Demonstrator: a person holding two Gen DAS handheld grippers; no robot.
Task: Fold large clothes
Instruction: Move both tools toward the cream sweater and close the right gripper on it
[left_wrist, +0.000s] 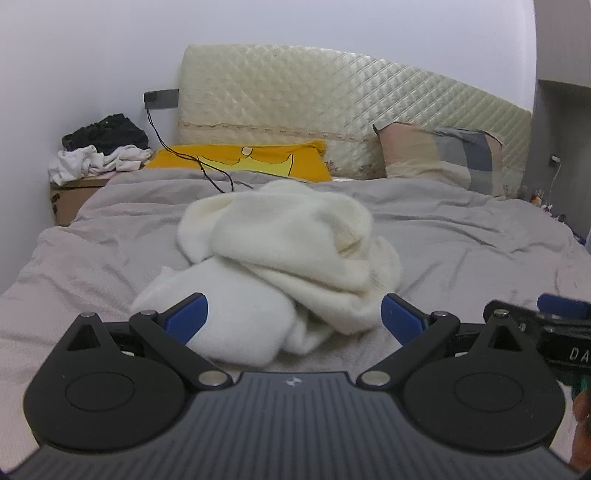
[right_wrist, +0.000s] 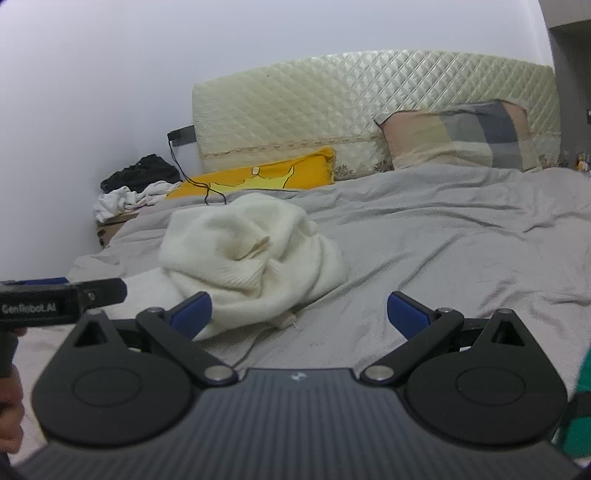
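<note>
Looking through the left wrist view: left gripper (left_wrist: 293, 314) hovers low over the bed (left_wrist: 92, 236), fingers (left_wrist: 186, 317) spread wide, nothing held. Cream knit garment (left_wrist: 280, 251) lies in a crumpled heap mid-bed on the grey cover, straight ahead, its near lobe sitting between the finger tips but apparently not touched. Right gripper (left_wrist: 561, 306) shows at the right edge; can't read its fingers from here. A black cable (left_wrist: 207, 168) trails from the wall plate across the yellow pillow (left_wrist: 240, 158) to just behind the heap.

Right wrist view: right gripper (right_wrist: 299, 314) fingers also wide apart, empty. Garment (right_wrist: 251, 251) sits ahead and to the left; the left finger overlaps its near edge, while bare cover lies between the tips.

Risks, my read: no hem or sleeve is identifiable, so a blind pinch likely grabs several layers and lifts a ball instead of spreading it. Thick, fuzzy knit may slip. Closing too low could catch the cover too. Dragging backward could snag the cable.
</note>
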